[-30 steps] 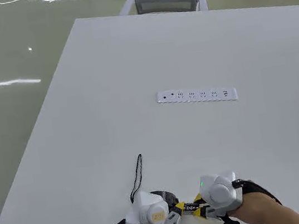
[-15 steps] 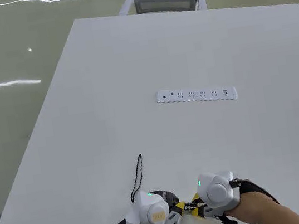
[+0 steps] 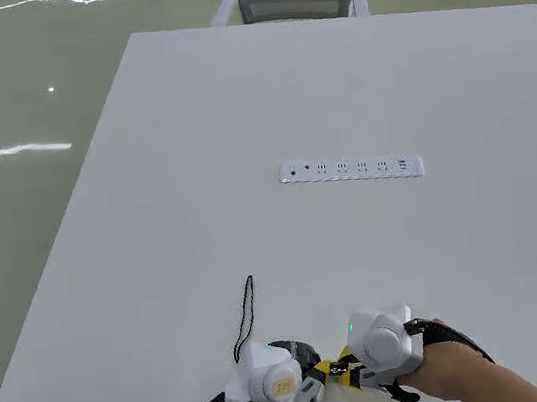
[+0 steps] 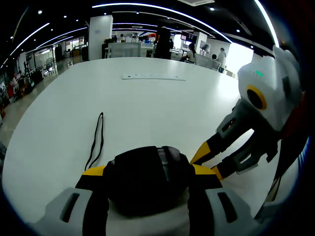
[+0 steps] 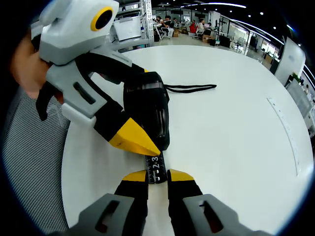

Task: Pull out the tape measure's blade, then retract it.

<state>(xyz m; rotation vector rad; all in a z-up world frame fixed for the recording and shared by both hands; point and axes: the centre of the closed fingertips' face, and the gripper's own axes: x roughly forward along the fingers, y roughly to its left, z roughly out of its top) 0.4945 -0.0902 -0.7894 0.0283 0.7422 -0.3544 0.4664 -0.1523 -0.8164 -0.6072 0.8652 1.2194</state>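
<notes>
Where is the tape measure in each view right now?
Head view: tape measure near the bottom edge, centre, mostly hidden.
Left gripper view: low centre, held between that view's own jaws.
Right gripper view: left of centre, with its blade between that view's own jaws.
Shared landmark: the black strap running off from it.

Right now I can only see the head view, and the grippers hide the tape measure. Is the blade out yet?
Observer: A little. In the right gripper view a short piece of blade shows outside the black tape measure, and the right gripper is shut on it.
Operator: Who holds the tape measure?
Observer: The left gripper; its own view shows its jaws squeezing it from both sides.
Operator: Is the black string attached?
Observer: Yes, the right gripper view shows that strap running from the tape measure across the table.
</notes>
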